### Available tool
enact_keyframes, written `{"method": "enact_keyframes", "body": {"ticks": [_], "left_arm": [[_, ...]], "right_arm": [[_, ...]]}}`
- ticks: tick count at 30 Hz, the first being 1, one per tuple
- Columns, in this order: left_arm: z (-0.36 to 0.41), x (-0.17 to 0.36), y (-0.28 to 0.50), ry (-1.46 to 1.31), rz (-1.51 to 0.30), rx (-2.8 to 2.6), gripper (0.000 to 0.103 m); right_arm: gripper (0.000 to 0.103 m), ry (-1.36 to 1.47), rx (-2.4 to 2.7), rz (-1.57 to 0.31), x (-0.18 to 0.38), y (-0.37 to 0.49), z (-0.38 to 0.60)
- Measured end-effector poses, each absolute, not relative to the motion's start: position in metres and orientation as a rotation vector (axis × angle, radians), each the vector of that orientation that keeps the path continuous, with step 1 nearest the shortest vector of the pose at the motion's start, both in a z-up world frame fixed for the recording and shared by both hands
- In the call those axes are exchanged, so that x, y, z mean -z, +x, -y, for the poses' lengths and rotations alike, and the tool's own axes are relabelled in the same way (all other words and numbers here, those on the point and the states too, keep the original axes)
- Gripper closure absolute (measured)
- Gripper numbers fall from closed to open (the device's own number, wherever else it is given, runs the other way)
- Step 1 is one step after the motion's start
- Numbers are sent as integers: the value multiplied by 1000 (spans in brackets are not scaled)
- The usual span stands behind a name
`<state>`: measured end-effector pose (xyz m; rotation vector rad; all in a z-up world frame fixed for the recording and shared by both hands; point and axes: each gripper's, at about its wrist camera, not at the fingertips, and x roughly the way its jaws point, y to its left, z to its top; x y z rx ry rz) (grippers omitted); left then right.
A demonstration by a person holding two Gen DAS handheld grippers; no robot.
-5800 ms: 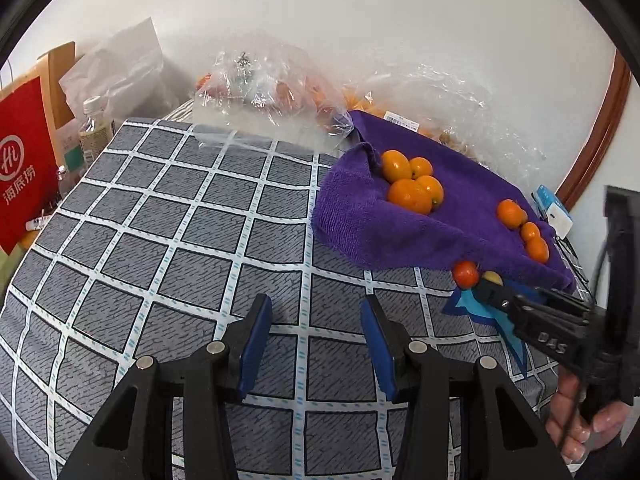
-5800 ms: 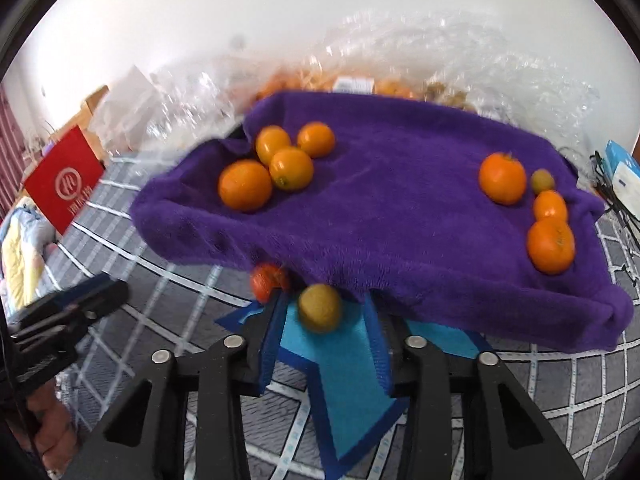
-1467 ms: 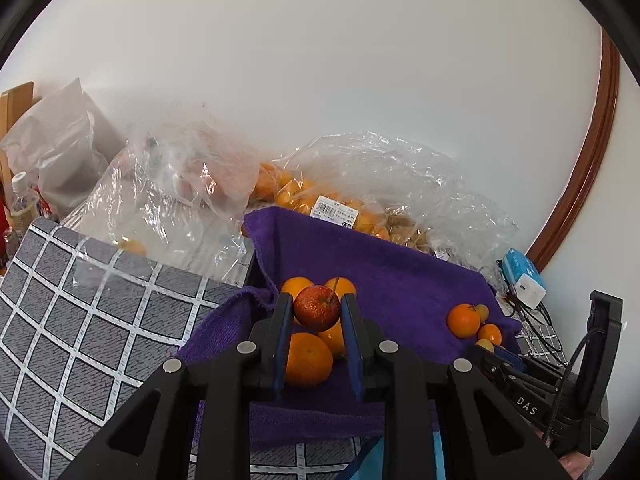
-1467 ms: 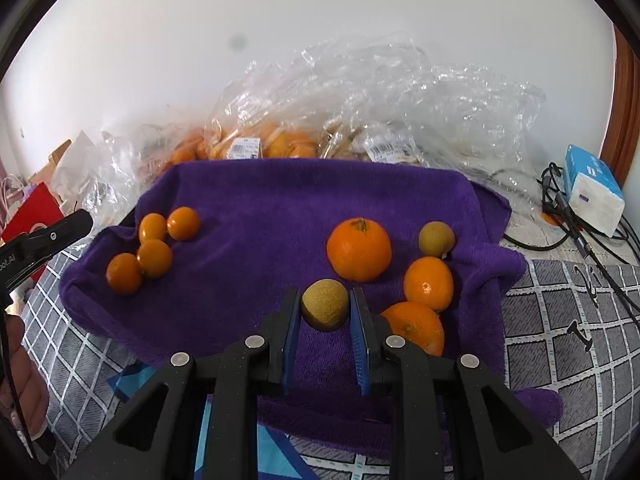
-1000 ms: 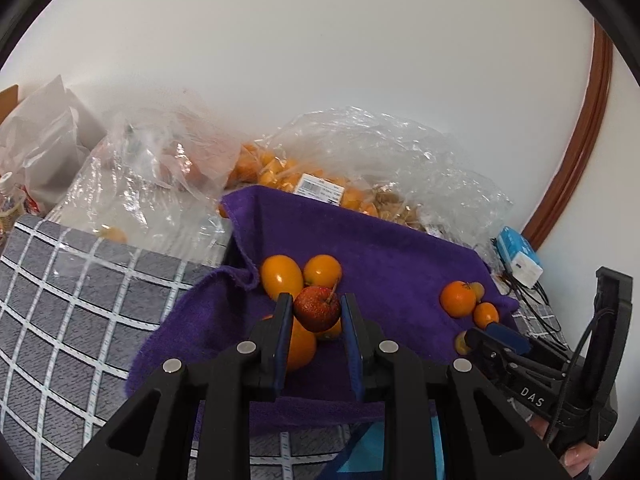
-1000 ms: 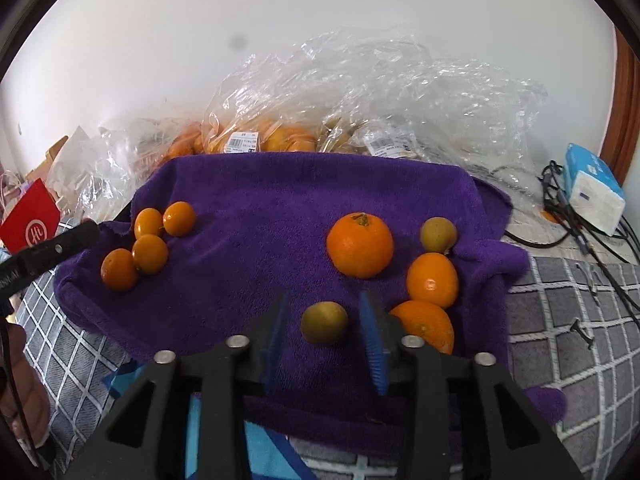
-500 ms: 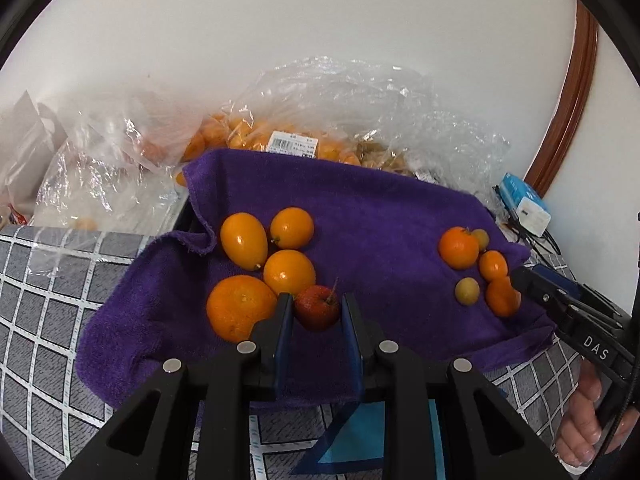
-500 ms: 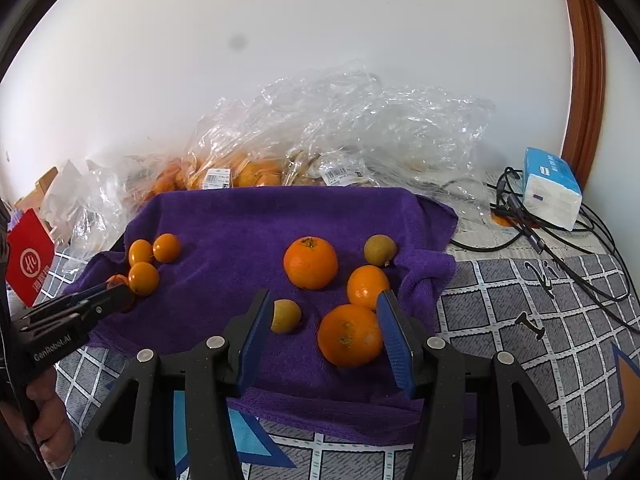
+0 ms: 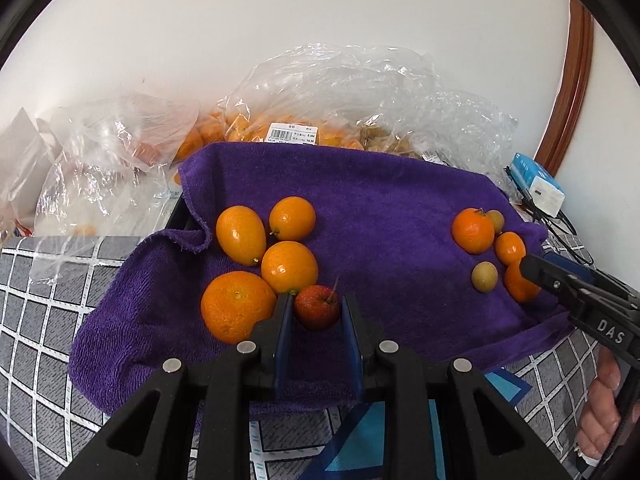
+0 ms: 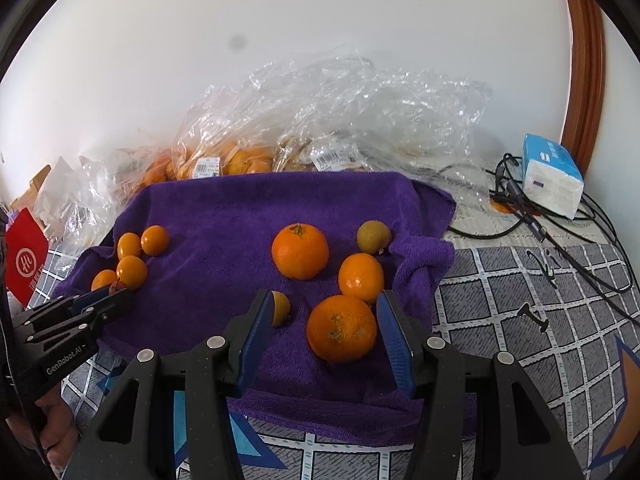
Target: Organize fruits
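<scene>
Our left gripper (image 9: pixel 317 316) sits low over the purple towel (image 9: pixel 380 208), fingers (image 9: pixel 283 320) clamped on a small red fruit (image 9: pixel 318 307) w/ a short stem. That fruit is at 5 o'clock of the orange cluster on the towel's left side, just beside the big orange (image 9: pixel 237 306) and touching or nearly touching the one above it (image 9: pixel 289 267); two more oranges (image 9: pixel 241 234) lie at 11–12 o'clock of it. Our right gripper (image 10: pixel 325 334) has its fingers (image 10: pixel 394 344) spread wide apart, holding nothing; a large orange (image 10: pixel 342 334) sits between them, closer to the right finger, and a small yellowish fruit (image 10: pixel 280 307) peeks out just by the left finger. At 12 o'clock of the large orange: two more oranges (image 10: pixel 300 251) and a brownish round fruit (image 10: pixel 373 237). Clear plastic bags (image 10: pixel 340 120) w/ more fruit lie behind the towel; tissue pack (image 10: pixel 552 174) and cables at 2 o'clock, on the checked cloth (image 10: pixel 540 300).
</scene>
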<state>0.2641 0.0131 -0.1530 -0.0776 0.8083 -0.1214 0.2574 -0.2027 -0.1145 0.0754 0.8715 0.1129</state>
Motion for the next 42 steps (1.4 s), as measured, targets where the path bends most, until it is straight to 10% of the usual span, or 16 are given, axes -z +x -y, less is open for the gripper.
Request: {"method": "enact_keyframes", "body": {"ticks": [34, 42], "left_arm": [[-20, 37, 133, -61, -671, 62, 40], [-9, 2, 72, -35, -602, 60, 15]], "right_arm": [[49, 62, -13, -839, -4, 138, 217], [8, 60, 2, -745, -40, 69, 221]]}}
